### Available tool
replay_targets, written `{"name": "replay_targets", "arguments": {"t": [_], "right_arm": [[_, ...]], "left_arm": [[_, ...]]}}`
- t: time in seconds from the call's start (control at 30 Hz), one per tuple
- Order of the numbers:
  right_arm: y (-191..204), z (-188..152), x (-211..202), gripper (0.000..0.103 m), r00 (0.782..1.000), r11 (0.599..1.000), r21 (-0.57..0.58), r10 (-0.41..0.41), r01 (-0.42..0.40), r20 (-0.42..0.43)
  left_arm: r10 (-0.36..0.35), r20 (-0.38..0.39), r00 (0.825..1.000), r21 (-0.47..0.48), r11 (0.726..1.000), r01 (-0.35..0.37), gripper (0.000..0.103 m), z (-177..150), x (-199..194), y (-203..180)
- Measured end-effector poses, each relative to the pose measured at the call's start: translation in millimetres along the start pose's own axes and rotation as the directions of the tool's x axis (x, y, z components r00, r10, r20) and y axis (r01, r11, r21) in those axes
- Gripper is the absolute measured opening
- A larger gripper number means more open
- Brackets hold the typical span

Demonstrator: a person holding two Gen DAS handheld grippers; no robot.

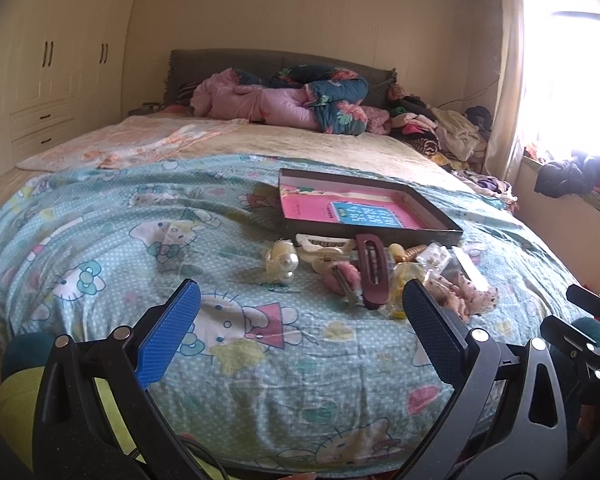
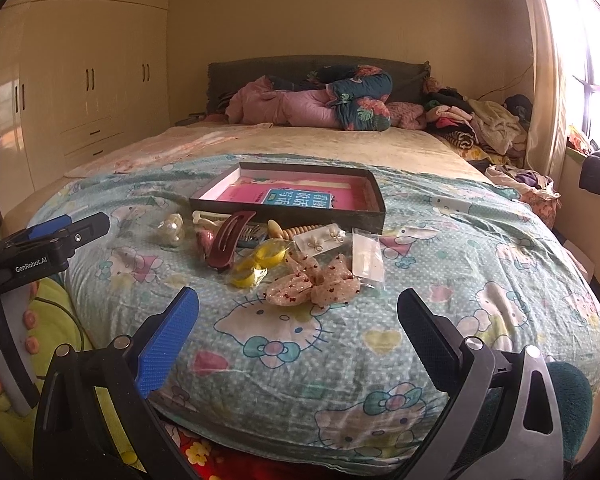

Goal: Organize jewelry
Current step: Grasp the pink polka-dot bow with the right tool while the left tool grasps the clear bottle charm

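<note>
Both tongs, left tongs [image 1: 300, 332] and right tongs [image 2: 298, 336], are spread wide and empty above the turquoise cartoon-print bedspread [image 2: 340, 352], near the maroon oval plastic hair clip [image 2: 230, 246].

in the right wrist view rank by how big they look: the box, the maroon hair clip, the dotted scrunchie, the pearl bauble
1. box
2. dotted scrunchie
3. maroon hair clip, close to the scrunchie in length, and the scrunchie lies nearer the camera
4. pearl bauble

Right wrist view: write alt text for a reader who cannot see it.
An open right hand-held gripper hovers empty over a cartoon-cat bedspread, facing a pile of hair accessories: a maroon hair clip, a dotted fabric bow, and yellow rings. Behind the pile sits a shallow dark box.
</note>
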State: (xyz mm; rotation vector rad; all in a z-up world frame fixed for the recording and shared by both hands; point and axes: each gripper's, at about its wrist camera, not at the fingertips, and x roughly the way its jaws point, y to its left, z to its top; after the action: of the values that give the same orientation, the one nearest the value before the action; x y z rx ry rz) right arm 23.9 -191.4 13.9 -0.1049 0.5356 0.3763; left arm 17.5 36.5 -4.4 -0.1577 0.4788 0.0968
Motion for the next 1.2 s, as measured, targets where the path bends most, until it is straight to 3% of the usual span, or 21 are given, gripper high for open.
{"name": "replay_targets", "arguments": {"t": [0.2,0.4,0.77,1.0,1.2], "right_arm": [[5,8,32,0.097,0.997,0.999,0.007,0.042,-0.041,-0.060],[8,14,59,0.097,0.994,0.999,0.007,0.054,-0.053,-0.091],[-14,11,117,0.096,0.979,0.998,0.069,0.011,0.003,-0.204],[-20,1,135,0.068,0.962,0.996,0.085,0.009,0.015,-0.271],[-22,-7,132,0.031,0.961,0.997,0.072,0.006,0.014,-0.277]], "left_arm": [[0.031,-0.059,0.998,-0.043,0.999,-0.033,0.093,5,25,18],[0.005,-0.077,0.997,-0.044,0.999,-0.009,0.093,11,41,23],[0.041,-0.186,0.982,-0.028,0.998,-0.047,0.093,22,102,24],[0.032,-0.231,0.972,-0.051,0.998,-0.045,0.091,24,133,26],[0.038,-0.269,0.962,-0.067,0.996,-0.058,0.075,20,147,29]]}}
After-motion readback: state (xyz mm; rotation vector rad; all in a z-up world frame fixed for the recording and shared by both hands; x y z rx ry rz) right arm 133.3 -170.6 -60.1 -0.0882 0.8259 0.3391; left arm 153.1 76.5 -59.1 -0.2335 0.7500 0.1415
